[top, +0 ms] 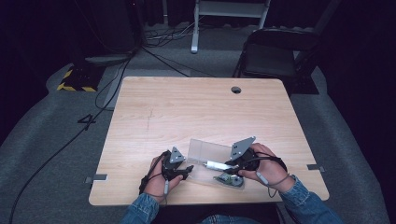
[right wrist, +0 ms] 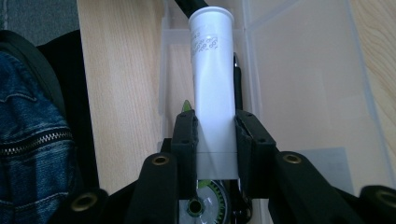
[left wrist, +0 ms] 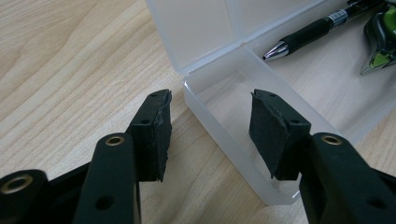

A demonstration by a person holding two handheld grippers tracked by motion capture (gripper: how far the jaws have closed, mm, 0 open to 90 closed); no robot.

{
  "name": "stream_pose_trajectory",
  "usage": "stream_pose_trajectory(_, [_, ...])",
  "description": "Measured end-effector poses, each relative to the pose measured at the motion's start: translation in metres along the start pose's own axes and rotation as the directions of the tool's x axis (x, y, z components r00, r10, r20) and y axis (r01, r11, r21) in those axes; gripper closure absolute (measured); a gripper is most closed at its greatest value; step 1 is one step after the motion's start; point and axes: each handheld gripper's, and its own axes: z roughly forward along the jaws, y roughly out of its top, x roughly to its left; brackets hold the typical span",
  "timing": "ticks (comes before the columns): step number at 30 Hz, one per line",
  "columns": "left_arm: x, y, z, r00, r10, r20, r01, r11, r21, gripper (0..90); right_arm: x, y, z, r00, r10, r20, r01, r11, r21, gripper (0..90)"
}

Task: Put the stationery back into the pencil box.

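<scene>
1. Between the pads of the right gripper: a white tube, pinched near its capped end, pointing away from the jaws over the clear plastic box.
2. In the high view, same right gripper at the box's right side, tube lying level above the open tray, aimed toward the left hand.
3. Under and beside the tube: a black pen along the tray, plus a green-and-silver item just below the jaws, too hidden to identify.
4. At the near left corner of the box: left gripper, jaws partly spread, one pad outside the wall on the table side, the other inside the tray; pads not clearly pressing on the wall, so grip hard to tell.
5. Farther inside the tray: the black pen with silver tip, and the green item at the edge.
6. Behind the tray: the lid, open, tilted back.
7. Beneath everything: a light wooden table, box near its front edge, denim sleeves at the bottom.
</scene>
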Motion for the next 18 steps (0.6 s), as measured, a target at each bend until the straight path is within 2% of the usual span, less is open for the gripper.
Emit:
stream_pose_trajectory(9, [0.0,0.0,0.0,1.0,0.001,0.0,-0.001,1.0,0.0,48.9,-0.001,0.003,0.015,0.9989,-0.034,-0.034,0.035,0.998,0.044,71.5])
stream_pose_trajectory(18, [0.0,0.0,0.0,1.0,0.001,0.0,-0.001,1.0,-0.001,48.9,0.002,0.012,0.029,0.9961,-0.062,-0.063,0.066,0.996,0.065,71.5])
